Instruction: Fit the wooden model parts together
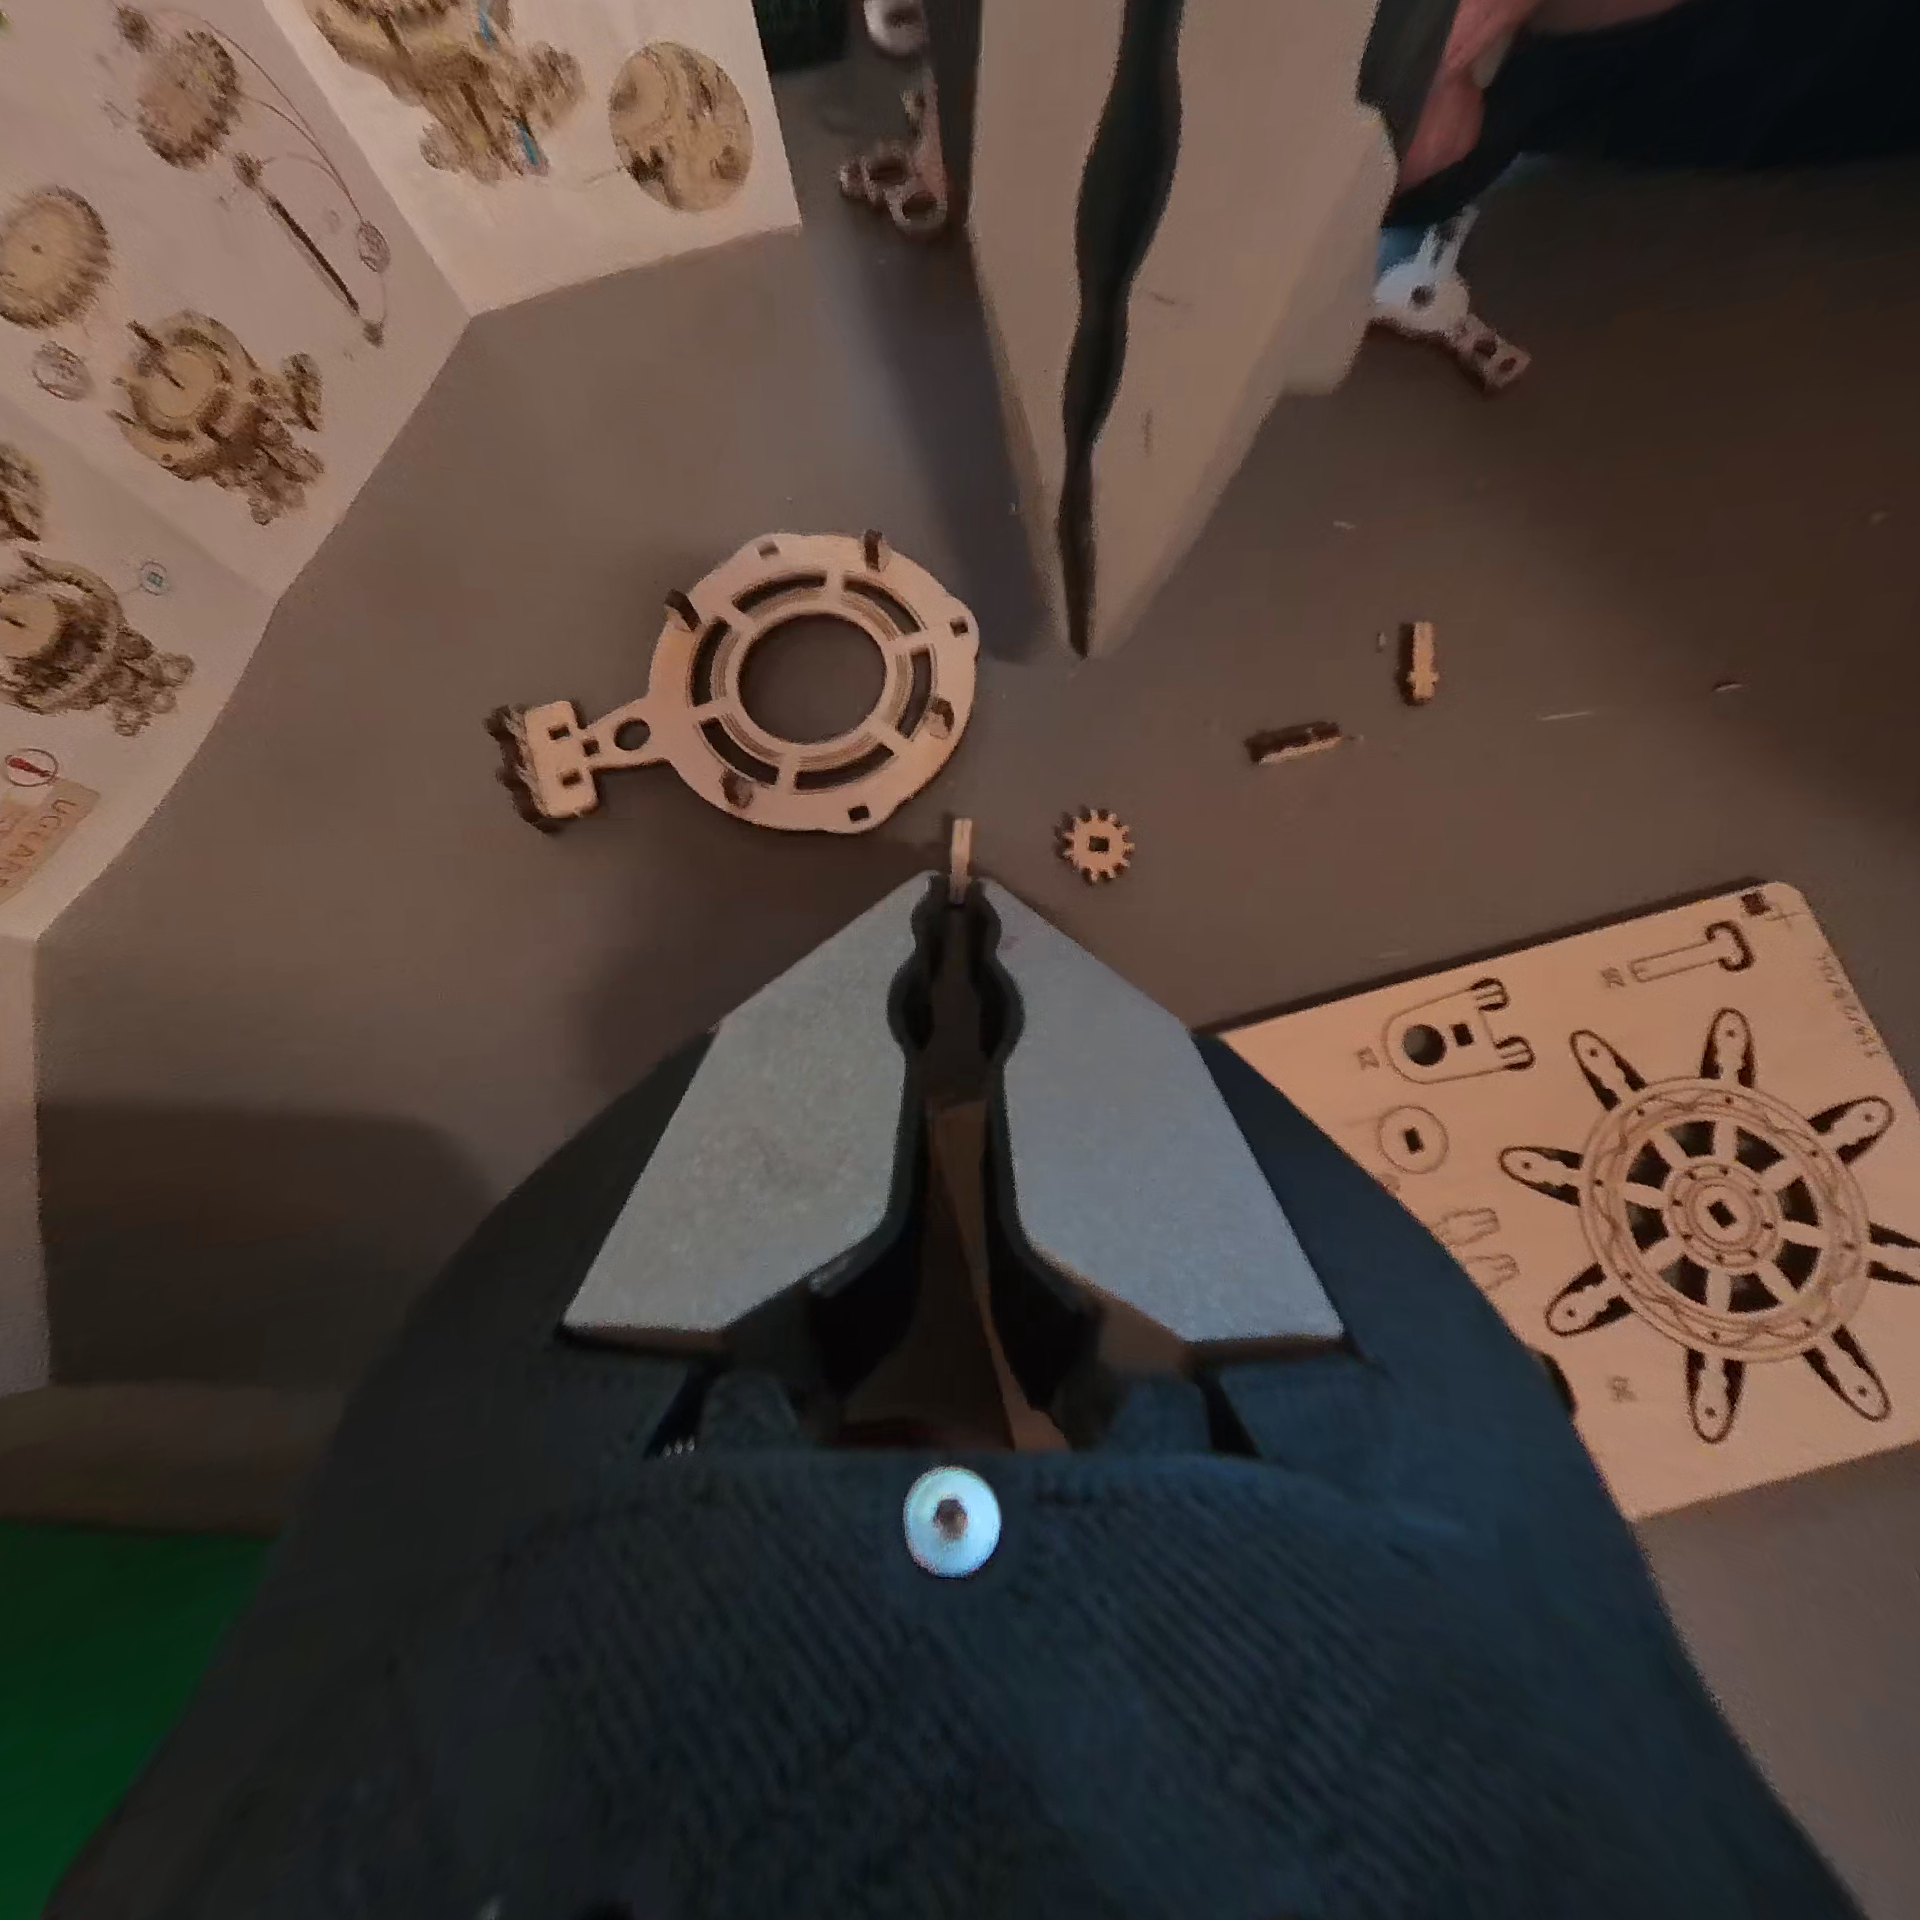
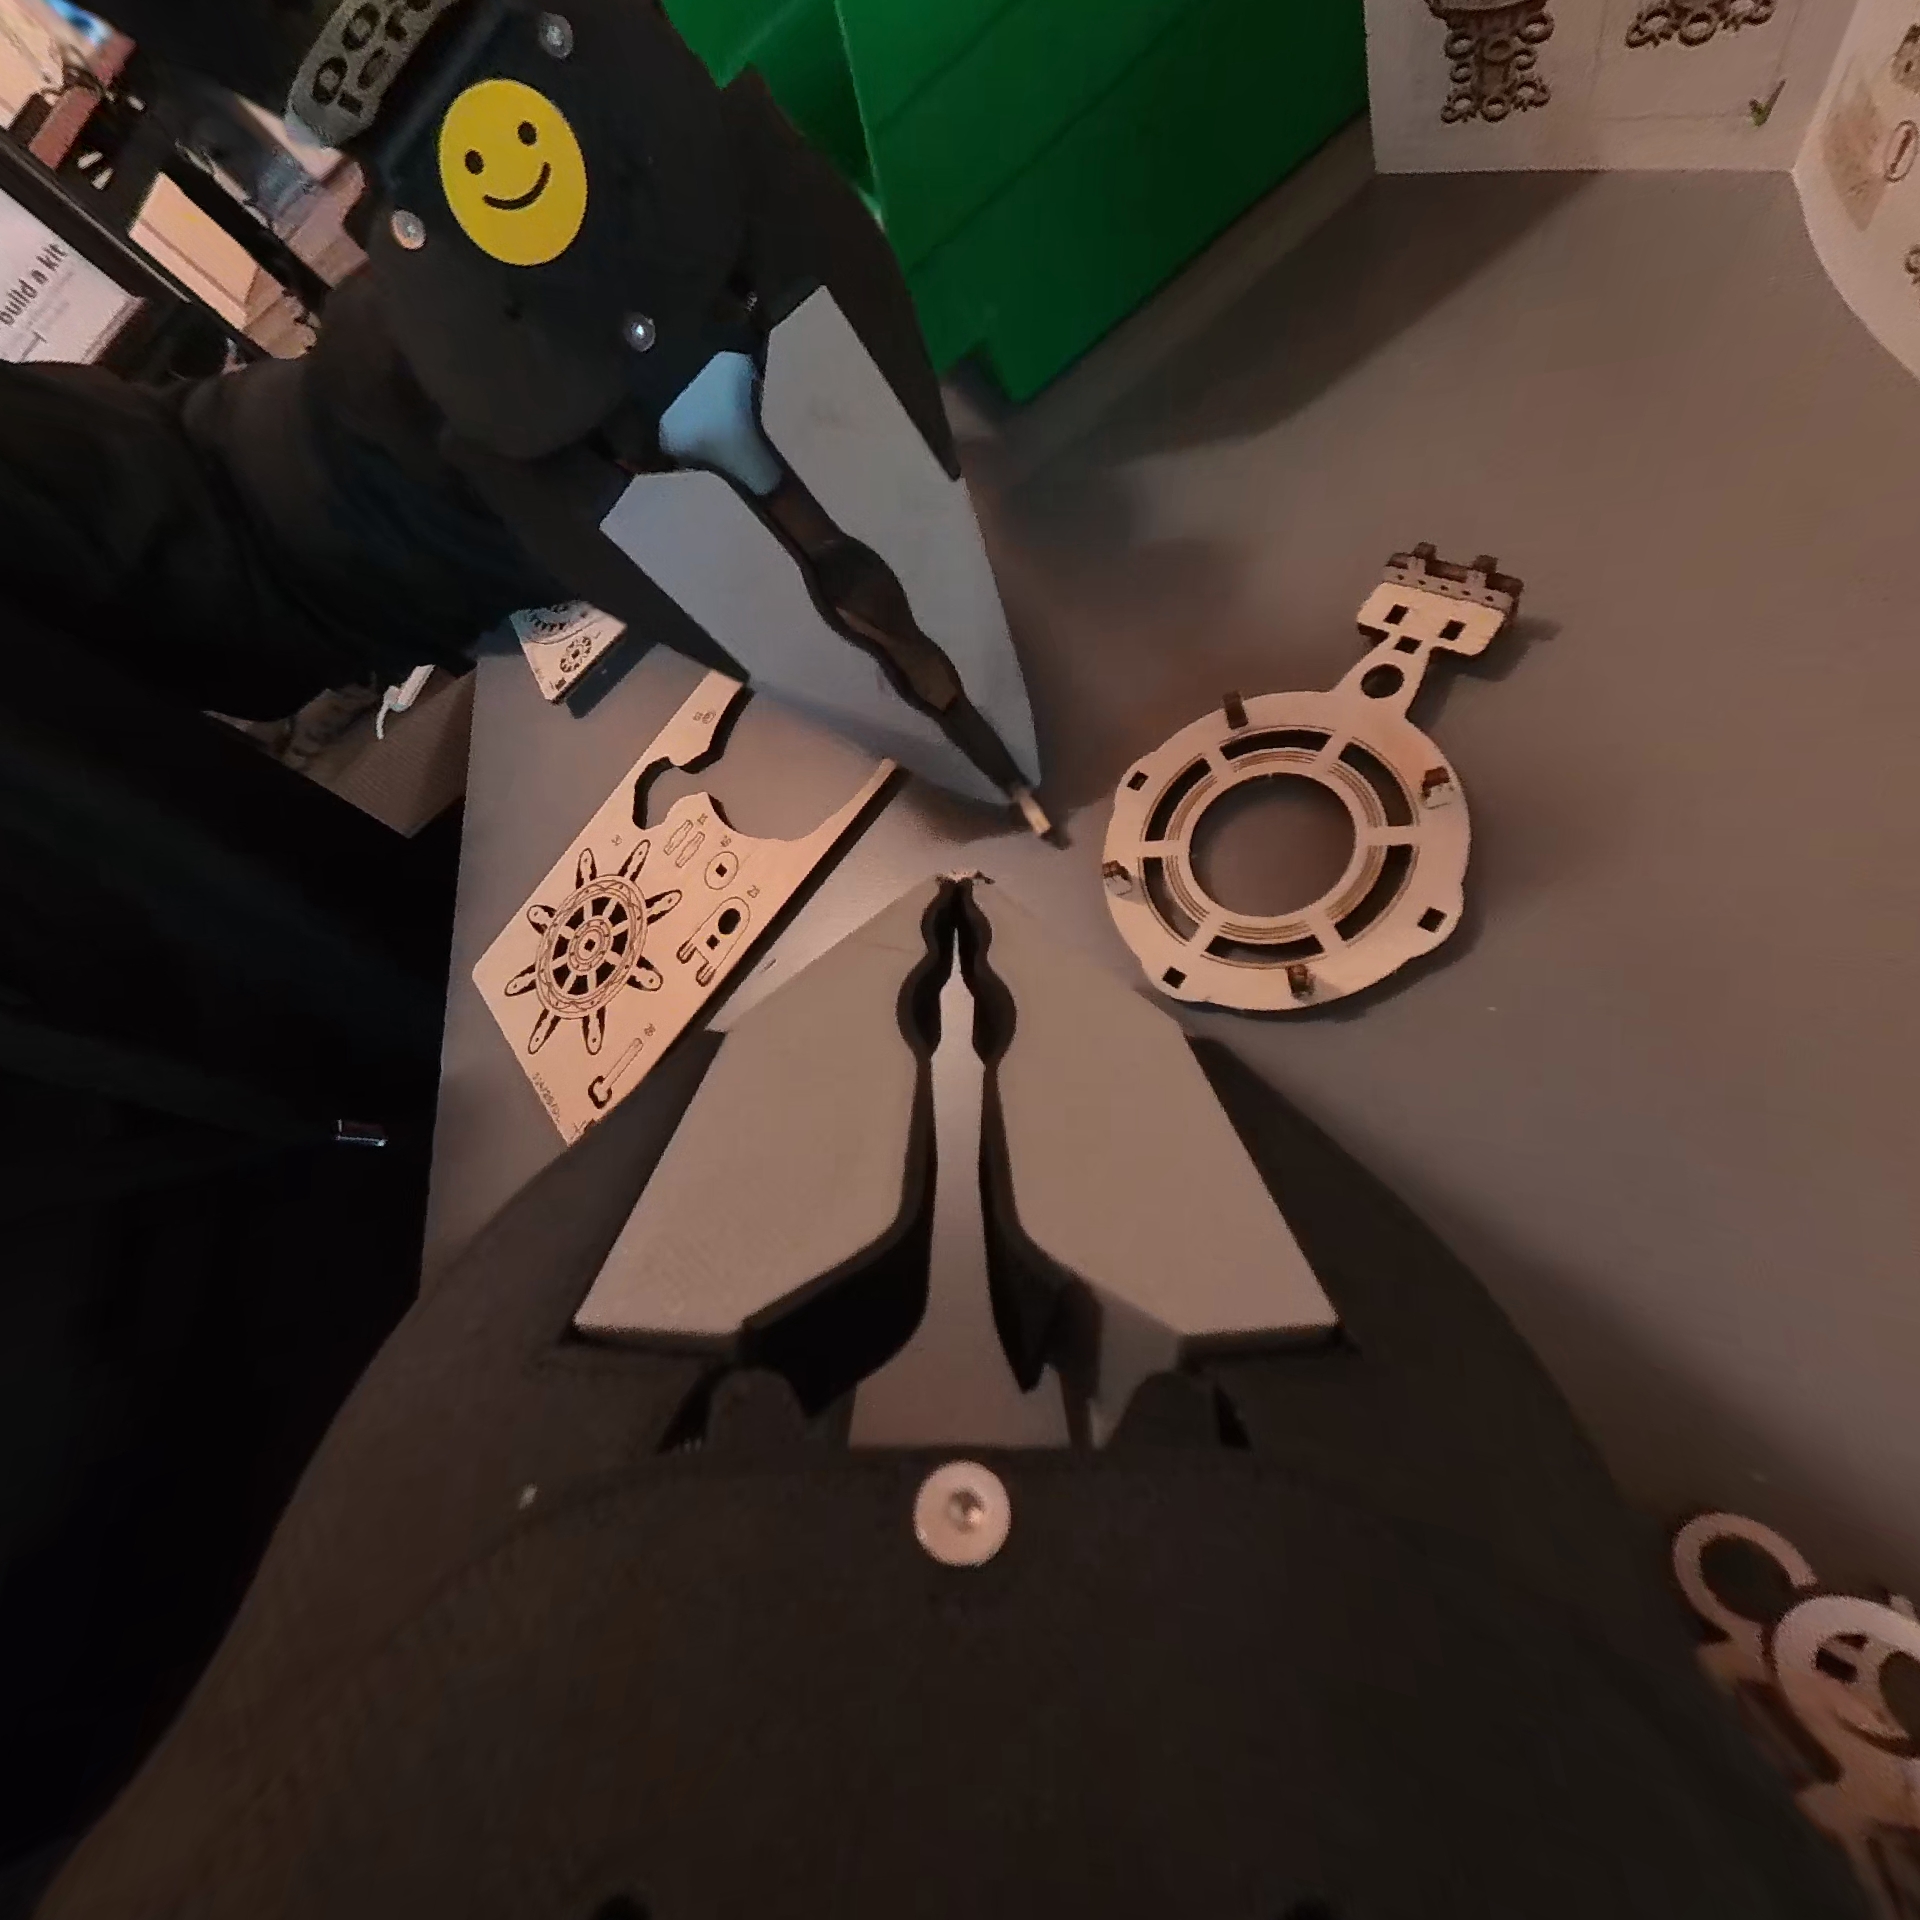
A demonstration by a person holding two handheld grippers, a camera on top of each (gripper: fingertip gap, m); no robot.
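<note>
My left gripper [image 1: 961, 891] is shut on a small wooden peg [image 1: 962, 847] that sticks out past its tips, just above the grey table. In the right wrist view this gripper [image 2: 1021, 790] comes in from the upper left with the peg [image 2: 1039, 818] at its tip. A round wooden ring plate with a handle [image 1: 681, 675] lies flat just left of the peg, with several pegs standing in its rim; it also shows in the right wrist view [image 2: 1439, 862]. My right gripper [image 2: 961, 885] is shut with nothing seen in it, and points at the ring from the far side [image 1: 1078, 636].
A wooden sheet with a ship's wheel cut-out [image 1: 1662, 1039] [image 2: 665, 862] lies by my left gripper. A small gear [image 1: 1094, 844] and two loose bits [image 1: 1291, 743] [image 1: 1416, 662] lie nearby. Instruction sheets [image 1: 208, 364] stand at the left. There is also a green box [image 2: 1091, 156] and a built wooden piece [image 2: 1818, 1683].
</note>
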